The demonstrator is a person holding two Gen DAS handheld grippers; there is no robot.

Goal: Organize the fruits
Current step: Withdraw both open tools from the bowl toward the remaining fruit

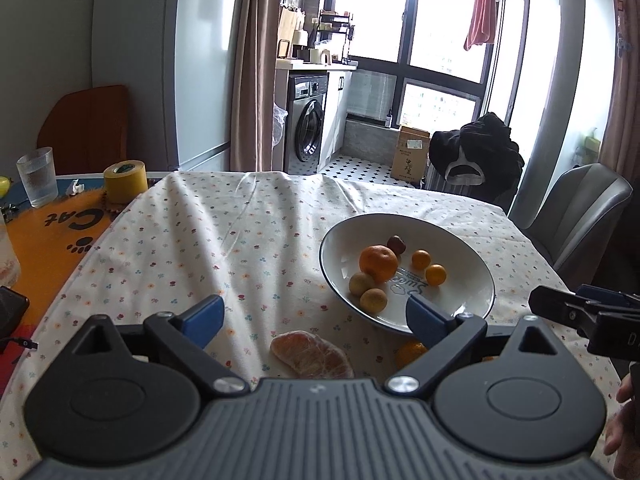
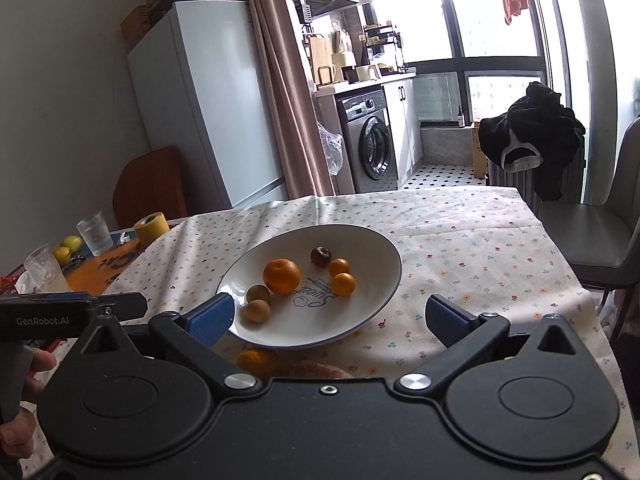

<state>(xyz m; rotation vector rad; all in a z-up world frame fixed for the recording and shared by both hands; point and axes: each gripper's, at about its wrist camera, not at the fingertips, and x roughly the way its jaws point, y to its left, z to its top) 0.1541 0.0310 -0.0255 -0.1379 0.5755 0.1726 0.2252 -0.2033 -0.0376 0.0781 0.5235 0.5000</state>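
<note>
Through your left wrist camera, your left gripper (image 1: 315,322) sits at the bottom centre of the frame with its blue-padded jaws spread wide and nothing between them. Just below the gap, on the flowered tablecloth (image 1: 192,240), lies a peeled mandarin (image 1: 311,355), apart from both pads. To the right of it a small orange fruit (image 1: 410,353) rests on the cloth at the near rim of the white plate (image 1: 472,280), partly hidden behind the right finger. The plate fills the centre right of the frame and holds a large mandarin (image 1: 379,263), two small orange fruits to its right, two yellowish-brown round fruits below it and a dark reddish one above it. Your right gripper (image 1: 552,304) pokes in from the right edge; from here you cannot tell how far it is open. At the upper left stand a glass (image 1: 37,178) and a roll of yellow tape (image 1: 125,181). Through your right wrist camera, the right gripper (image 2: 330,320) is likewise wide open and empty, its left pad in front of the plate's (image 2: 372,248) near left rim. The same six fruits lie in the plate, the large mandarin (image 2: 281,276) left of centre. Below the rim, the small orange fruit (image 2: 258,361) and a sliver of the peeled mandarin (image 2: 316,370) show on the cloth. The left gripper (image 2: 132,304) enters at the left edge, side-on.
</note>
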